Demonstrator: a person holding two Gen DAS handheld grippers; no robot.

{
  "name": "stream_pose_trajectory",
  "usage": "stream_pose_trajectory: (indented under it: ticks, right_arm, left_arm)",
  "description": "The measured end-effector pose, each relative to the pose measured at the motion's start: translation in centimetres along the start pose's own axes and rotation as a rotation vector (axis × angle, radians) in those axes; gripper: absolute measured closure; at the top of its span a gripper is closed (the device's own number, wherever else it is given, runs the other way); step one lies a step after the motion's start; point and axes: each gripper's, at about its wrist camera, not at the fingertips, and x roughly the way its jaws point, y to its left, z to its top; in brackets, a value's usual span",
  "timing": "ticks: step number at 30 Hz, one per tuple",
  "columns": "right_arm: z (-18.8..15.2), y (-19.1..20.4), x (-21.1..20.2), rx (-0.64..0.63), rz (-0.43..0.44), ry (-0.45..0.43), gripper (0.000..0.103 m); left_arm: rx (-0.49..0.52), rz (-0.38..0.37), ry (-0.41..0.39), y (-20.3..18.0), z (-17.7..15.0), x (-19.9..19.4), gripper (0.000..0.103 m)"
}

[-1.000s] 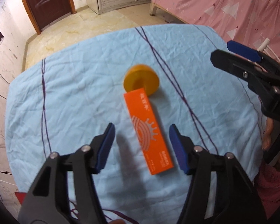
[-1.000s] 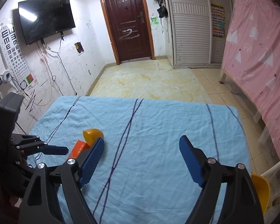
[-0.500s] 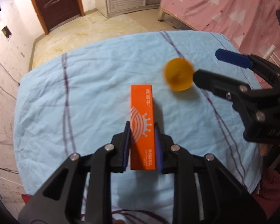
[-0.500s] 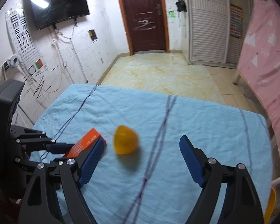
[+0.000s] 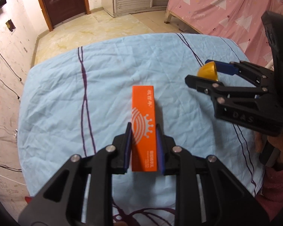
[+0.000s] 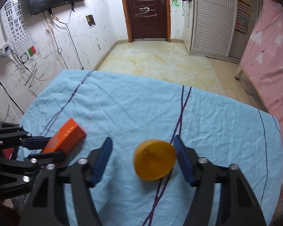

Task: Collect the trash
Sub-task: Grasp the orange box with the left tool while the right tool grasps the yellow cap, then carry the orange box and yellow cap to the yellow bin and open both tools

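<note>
While the left gripper (image 5: 143, 146) pinches the near end of a long flat orange cardboard box (image 5: 143, 124) printed with white rings and a small crown, both blue pads pressed against the box's long sides, the far end of that box juts out toward twelve o'clock over the counter. That counter is covered by a wrinkled light-blue cloth (image 5: 107, 86) crossed by thin dark purple lines. From the right wrist view, the same box (image 6: 67, 137) sits at about nine o'clock, slightly blurred, with the left gripper (image 6: 45, 146) clamped on it.

Over at two o'clock in the left wrist view, the right gripper (image 5: 207, 71) stands around a yellow-orange plastic half-dome (image 5: 207, 72). Its jaws have just been closing, with the dome (image 6: 154, 159) between them. Seen from the right wrist, the right-hand blue pad (image 6: 183, 158) lies against the dome's edge, while the left-hand pad (image 6: 101, 158) is apart from it, a strip of cloth showing between; so the right gripper (image 6: 142, 158) is partly spread, not yet clamped.
</note>
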Motion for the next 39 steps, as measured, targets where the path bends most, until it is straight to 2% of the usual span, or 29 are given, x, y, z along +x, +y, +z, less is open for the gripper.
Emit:
stream_pose_trajectory:
  ticks: [1, 9, 19, 39]
  right_arm:
    - [-0.1, -0.1, 0.0, 0.0, -0.005, 0.002, 0.069]
    - [-0.3, -0.5, -1.2, 0.008, 0.009, -0.035, 0.068]
    - [-0.8, -2.2, -4.7, 0.043, 0.026, -0.11, 0.068]
    - [-5.5, -11.4, -11.5, 0.207, -0.005, -0.236, 0.068]
  left_arm:
    - [-0.001, -0.001, 0.0, 0.0, 0.0, 0.0, 0.081]
    - [-0.007, 0.015, -0.002, 0.0, 0.1, -0.4, 0.081]
    - [0.005, 0.047, -0.043, -2.2, 0.5, -2.4, 0.081]
    - [0.136, 0.075, -0.072, -10.8, 1.9, -2.8, 0.081]
